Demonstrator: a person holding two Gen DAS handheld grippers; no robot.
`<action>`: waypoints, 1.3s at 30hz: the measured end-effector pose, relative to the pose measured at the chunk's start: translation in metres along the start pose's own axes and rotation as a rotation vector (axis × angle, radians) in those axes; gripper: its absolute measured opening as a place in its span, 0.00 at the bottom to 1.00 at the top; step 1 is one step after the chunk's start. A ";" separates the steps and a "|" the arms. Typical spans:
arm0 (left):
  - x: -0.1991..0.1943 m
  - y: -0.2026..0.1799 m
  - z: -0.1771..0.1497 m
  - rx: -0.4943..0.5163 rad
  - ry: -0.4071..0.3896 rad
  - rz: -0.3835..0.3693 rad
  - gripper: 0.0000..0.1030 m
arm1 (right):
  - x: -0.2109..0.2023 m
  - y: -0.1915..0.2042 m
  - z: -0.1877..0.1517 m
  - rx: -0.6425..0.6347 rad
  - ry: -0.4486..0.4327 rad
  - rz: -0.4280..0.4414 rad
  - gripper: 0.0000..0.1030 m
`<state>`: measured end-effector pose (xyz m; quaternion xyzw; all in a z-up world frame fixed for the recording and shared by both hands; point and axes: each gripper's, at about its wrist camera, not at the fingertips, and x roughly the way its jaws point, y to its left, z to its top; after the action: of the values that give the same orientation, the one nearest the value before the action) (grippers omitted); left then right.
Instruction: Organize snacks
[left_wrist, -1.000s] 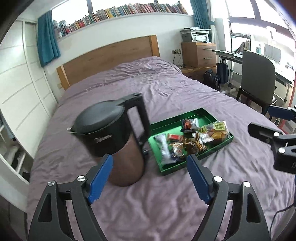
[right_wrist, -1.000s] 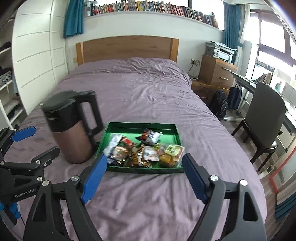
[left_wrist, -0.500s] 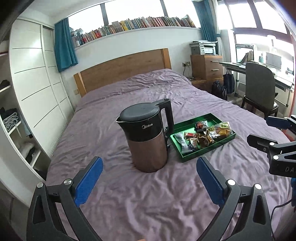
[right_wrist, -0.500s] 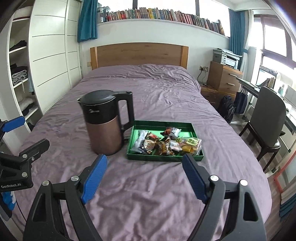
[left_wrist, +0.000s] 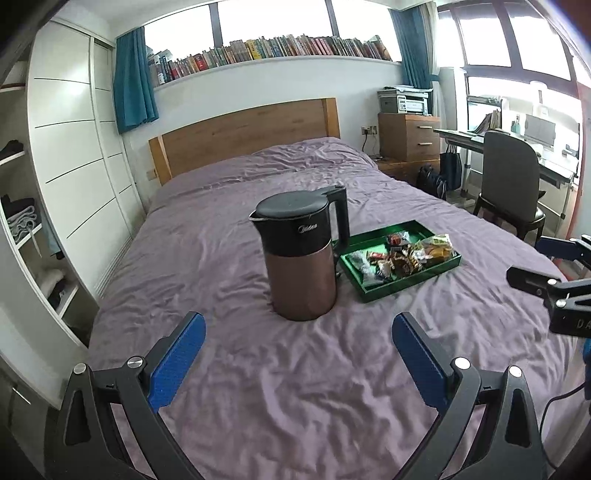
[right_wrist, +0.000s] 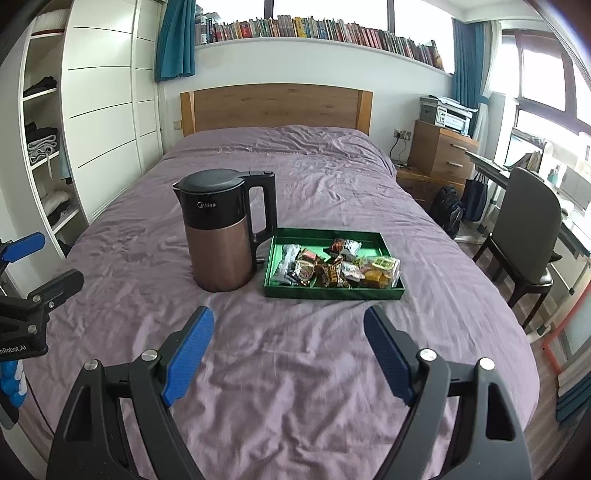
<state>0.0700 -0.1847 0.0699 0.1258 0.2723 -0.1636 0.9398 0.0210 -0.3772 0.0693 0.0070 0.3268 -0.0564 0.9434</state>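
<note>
Left black-framed gripper (left_wrist: 297, 339), textured blue pads: jaws wide, nothing between. Right black-framed gripper (right_wrist: 289, 334), same build: jaws wide, empty.

Shallow rectangular green tray (right_wrist: 373, 238) on wrinkled purple bedsheet (right_wrist: 295, 387), ahead of both claws, well apart. Contents: crinkled foil and clear-plastic snack packets (right_wrist: 340, 267), heaped toward the near edge; kinds probably mixed, print too small to read.

Cylindrical copper-and-black electric kettle (right_wrist: 225, 229), smooth, upright, just left of tray.

Right view alone shows the tray's bare far floor; left view alone shows the desk.
</note>
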 end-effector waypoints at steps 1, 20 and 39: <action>-0.001 0.001 -0.003 0.002 0.003 0.002 0.97 | 0.000 0.001 -0.002 0.002 0.003 -0.001 1.00; 0.005 0.012 -0.037 -0.017 0.089 -0.028 0.97 | 0.010 0.010 -0.025 0.018 0.061 -0.006 1.00; 0.014 0.017 -0.051 -0.020 0.136 -0.069 0.97 | 0.021 0.002 -0.035 0.039 0.097 -0.025 1.00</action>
<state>0.0636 -0.1565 0.0231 0.1181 0.3412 -0.1841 0.9142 0.0166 -0.3759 0.0287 0.0243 0.3711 -0.0743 0.9253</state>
